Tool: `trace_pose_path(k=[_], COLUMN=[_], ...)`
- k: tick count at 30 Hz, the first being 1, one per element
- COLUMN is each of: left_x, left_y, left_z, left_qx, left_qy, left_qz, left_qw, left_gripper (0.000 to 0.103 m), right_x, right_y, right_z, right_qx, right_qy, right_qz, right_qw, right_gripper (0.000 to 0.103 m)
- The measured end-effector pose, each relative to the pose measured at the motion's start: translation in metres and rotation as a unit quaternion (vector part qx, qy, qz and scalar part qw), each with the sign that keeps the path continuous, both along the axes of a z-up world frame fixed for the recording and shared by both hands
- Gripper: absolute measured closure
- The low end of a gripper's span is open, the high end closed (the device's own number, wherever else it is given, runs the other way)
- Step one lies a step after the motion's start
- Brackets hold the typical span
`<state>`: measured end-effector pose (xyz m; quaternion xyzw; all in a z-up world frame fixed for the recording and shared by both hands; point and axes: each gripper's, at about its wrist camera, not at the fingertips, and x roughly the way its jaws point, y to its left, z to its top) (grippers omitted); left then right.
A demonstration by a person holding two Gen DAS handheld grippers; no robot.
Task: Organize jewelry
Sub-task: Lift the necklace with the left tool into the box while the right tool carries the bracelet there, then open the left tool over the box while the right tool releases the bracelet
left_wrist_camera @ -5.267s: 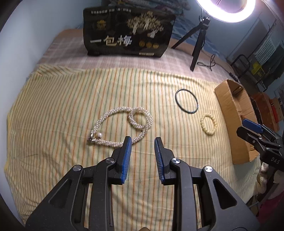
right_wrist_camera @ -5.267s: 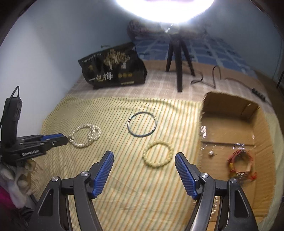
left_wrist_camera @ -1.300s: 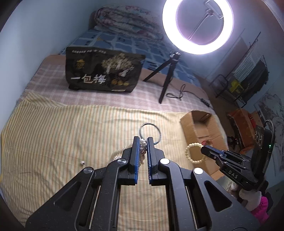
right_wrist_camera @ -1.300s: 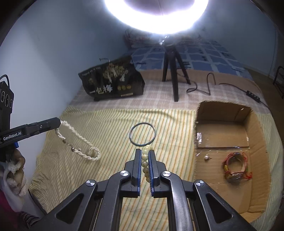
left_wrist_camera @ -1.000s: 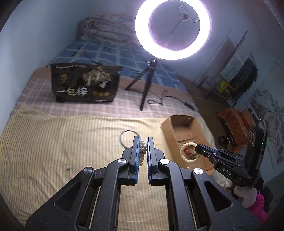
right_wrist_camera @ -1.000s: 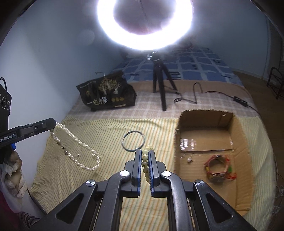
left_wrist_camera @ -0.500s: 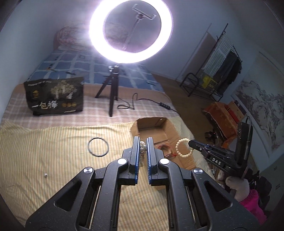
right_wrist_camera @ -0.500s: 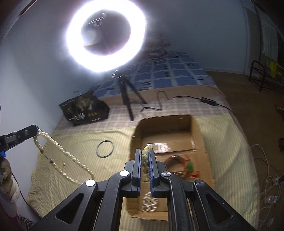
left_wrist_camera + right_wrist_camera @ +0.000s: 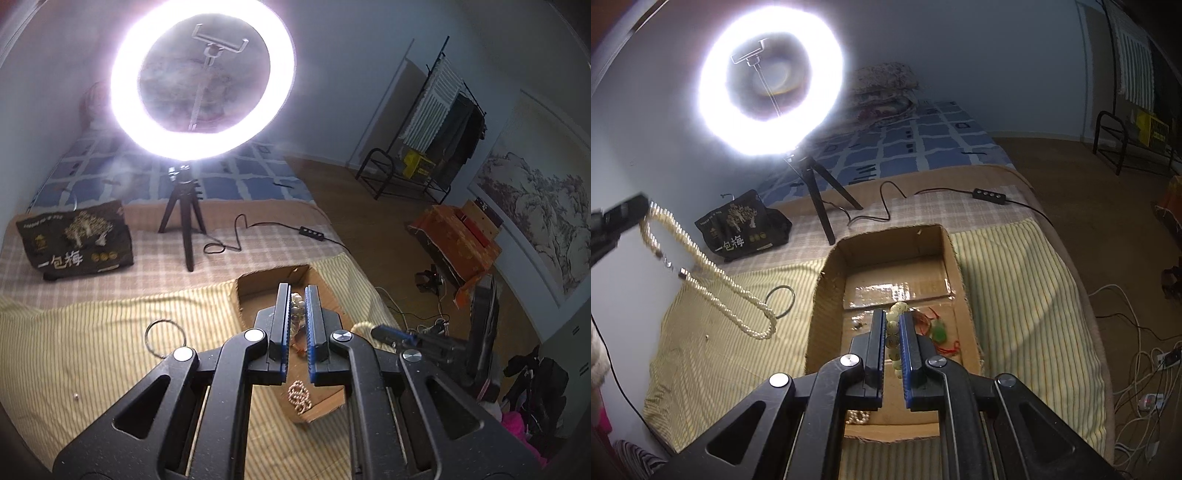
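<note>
My left gripper (image 9: 296, 295) is shut on the white pearl necklace (image 9: 295, 314) and holds it above the open cardboard box (image 9: 255, 284). In the right wrist view the necklace (image 9: 713, 273) hangs in a long loop from the left gripper (image 9: 635, 208), left of the box (image 9: 827, 288). My right gripper (image 9: 891, 321) is shut on the cream bead bracelet (image 9: 893, 332), held over the box. A red and green bracelet (image 9: 938, 332) and a small pearl piece (image 9: 299, 395) lie in the box. A black ring (image 9: 165, 336) lies on the striped cloth.
A lit ring light (image 9: 201, 79) on a black tripod (image 9: 184, 221) stands behind the box, its cable (image 9: 277, 230) running across the checked sheet. A black printed bag (image 9: 75, 240) stands at the back left. A tiny bead (image 9: 76, 396) lies on the cloth.
Both grippers have risen and swung right, toward the box, each carrying its jewelry. The right gripper with the bracelet now hangs over the box interior; the necklace loop swings beside the box.
</note>
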<state>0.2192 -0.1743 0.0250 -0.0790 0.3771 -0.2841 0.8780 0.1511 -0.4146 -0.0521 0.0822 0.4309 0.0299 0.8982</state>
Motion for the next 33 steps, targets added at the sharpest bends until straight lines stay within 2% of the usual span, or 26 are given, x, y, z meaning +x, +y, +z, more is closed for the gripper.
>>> trace_pose_path(k=[10,19,33], left_x=[0.023,0.049,0.075], left_y=[-0.046,-0.087,-0.112], left_z=[-0.004,-0.03,-0.06], left_qx=[0.008,0.047,0.065], left_qy=[0.005,0.012,0.028], left_qz=[-0.014,-0.011,-0.005], left_qw=[0.9999,0.9988,0.9975], left_gripper=[0.098,0.098,0.098], right_x=[-0.007,-0.008,0.002], right_y=[-0.019,-0.021,-0.008], right_z=[-0.011,-0.022,-0.042], right_qx=[0.008,0.013,0.01], right_qy=[0.017,0.032,0.056], right_qz=[0.002,0.015,0.031], right_qw=[1.0,0.999,0.998], right_gripper=[0.098,0.098,0.098])
